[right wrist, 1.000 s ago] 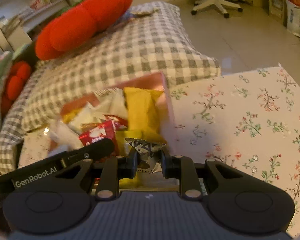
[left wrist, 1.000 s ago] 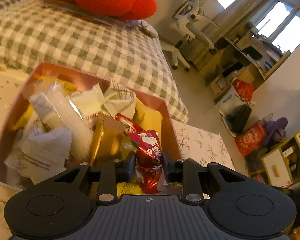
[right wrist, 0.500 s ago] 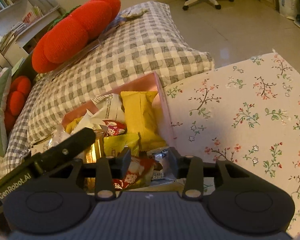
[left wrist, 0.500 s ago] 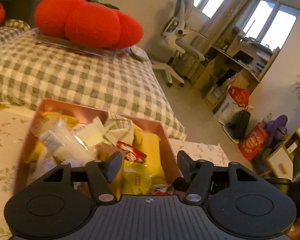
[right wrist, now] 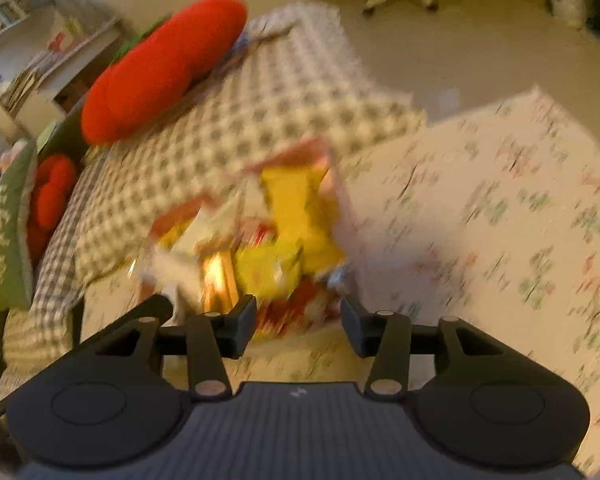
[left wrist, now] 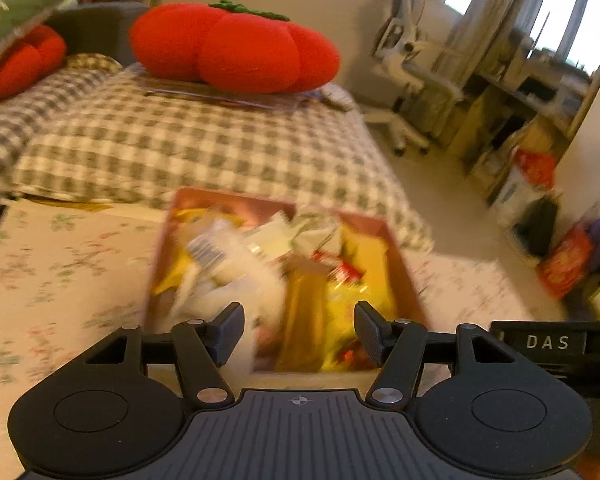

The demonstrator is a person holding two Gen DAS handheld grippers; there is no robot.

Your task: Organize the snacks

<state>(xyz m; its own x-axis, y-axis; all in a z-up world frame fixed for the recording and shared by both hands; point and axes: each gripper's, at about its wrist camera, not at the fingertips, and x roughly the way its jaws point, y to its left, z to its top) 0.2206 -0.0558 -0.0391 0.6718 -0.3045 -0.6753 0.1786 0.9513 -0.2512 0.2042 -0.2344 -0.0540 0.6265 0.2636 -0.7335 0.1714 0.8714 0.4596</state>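
On the floral cloth [left wrist: 60, 264] sits the pink box [left wrist: 400, 248], heaped with snack packets [left wrist: 340, 280], so they stay gathered in one place. My left gripper [left wrist: 299, 330] hangs over it, jaws apart and empty; my right gripper [right wrist: 299, 326] has just been opening, nothing between its pads. Beyond lies the checked bedding [left wrist: 220, 152].

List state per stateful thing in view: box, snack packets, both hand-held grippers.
Pink box: open-topped, full, on the floral cloth.
Snack packets: heaped loose inside the box.
Left hand-held gripper: open, nothing between the fingers.
Right hand-held gripper: jaws just opening, nothing held.
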